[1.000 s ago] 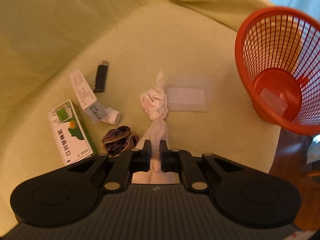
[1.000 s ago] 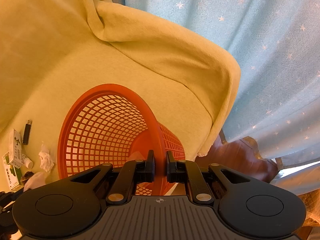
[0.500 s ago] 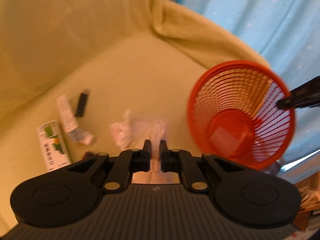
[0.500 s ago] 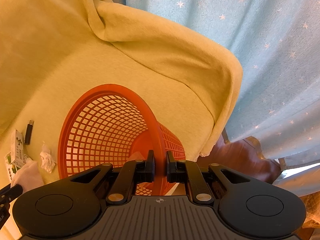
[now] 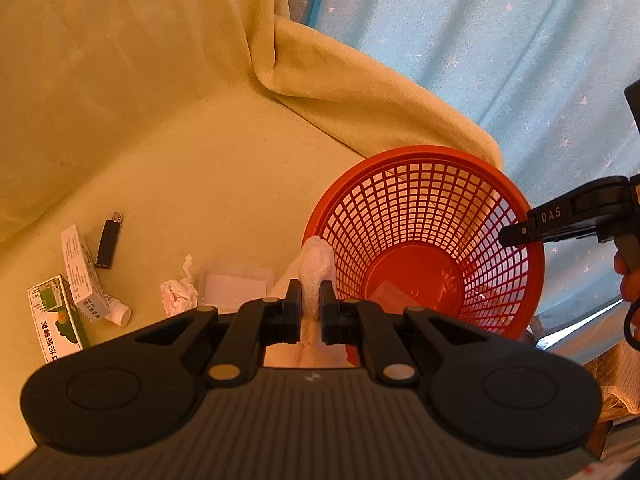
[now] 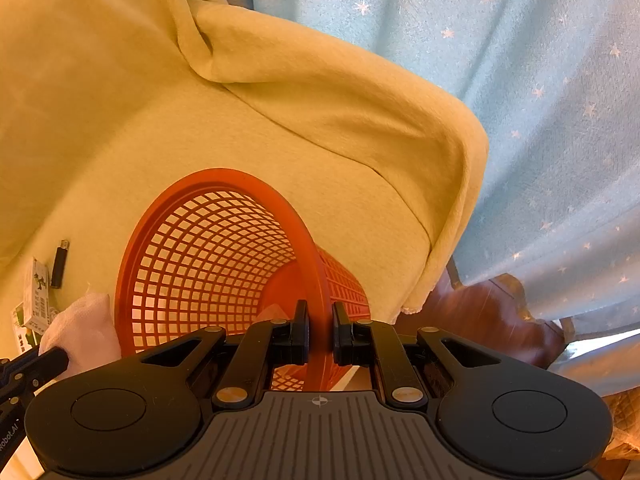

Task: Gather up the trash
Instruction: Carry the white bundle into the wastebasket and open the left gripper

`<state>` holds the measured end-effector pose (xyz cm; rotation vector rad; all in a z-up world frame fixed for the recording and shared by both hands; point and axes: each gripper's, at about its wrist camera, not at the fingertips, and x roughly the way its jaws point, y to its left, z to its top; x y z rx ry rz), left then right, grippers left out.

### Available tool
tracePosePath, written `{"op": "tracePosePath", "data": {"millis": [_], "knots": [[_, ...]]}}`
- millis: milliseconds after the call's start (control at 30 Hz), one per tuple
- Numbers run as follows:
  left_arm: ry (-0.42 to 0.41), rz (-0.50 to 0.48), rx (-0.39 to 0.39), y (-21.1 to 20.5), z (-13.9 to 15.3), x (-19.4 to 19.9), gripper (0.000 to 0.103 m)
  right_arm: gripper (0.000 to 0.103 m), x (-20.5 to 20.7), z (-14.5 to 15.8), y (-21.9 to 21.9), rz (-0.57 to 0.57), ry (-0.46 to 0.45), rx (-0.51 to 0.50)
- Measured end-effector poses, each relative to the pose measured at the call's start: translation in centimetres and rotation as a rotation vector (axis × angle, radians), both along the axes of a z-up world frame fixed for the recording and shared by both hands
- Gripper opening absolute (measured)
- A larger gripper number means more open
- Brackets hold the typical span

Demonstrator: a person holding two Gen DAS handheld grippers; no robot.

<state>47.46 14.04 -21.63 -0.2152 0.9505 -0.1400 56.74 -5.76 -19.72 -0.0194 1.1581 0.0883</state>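
A: Tissue wad (image 5: 316,264) — where?
B: Pinched in left claw (image 5: 307,300), at basket (image 5: 424,240) rim. Soft, light; grip mid-bunch.
A: Right claw (image 6: 320,320)?
B: Clamped on basket rim, tilting it.

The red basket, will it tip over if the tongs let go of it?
Probably. The red basket is tilted on its side, the right tongs shut on its rim. Its open mesh looks light, and its round wall may roll on the soft yellow blanket.
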Motion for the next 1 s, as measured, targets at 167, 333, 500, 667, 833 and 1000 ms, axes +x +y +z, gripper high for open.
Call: {"op": "tracePosePath", "data": {"millis": [167, 333, 500, 667, 833, 1000], "knots": [[-0.005, -0.006, 0.001, 0.1, 0.2, 0.0, 0.006, 0.007, 0.0, 0.0, 0.0, 0.003, 0.002, 0.001], [-0.023, -0.019, -0.018, -0.4, 0.6, 0.2, 0.006, 0.007, 0.0, 0.0, -0.1, 0.004, 0.002, 0.001], [-0.048, -0.048, -0.069, -1.7, 1.0, 1.1, 0.006, 0.007, 0.0, 0.0, 0.0, 0.005, 0.001, 0.001], [-0.021, -0.067, -0.153, -2.5, 1.0, 2.4, 0.024, 0.007, 0.0, 0.0, 0.0, 0.006, 0.001, 0.001], [-0.03, -0.033, -0.115, -1.9, 1.2, 1.7, 0.024, 0.007, 0.1, 0.0, 0.1, 0.011, 0.001, -0.001], [0.006, 0.025, -0.054, 0.8, 0.1, 0.0, 0.026, 0.007, 0.2, 0.0, -0.1, 0.002, 0.005, 0.002]]}}
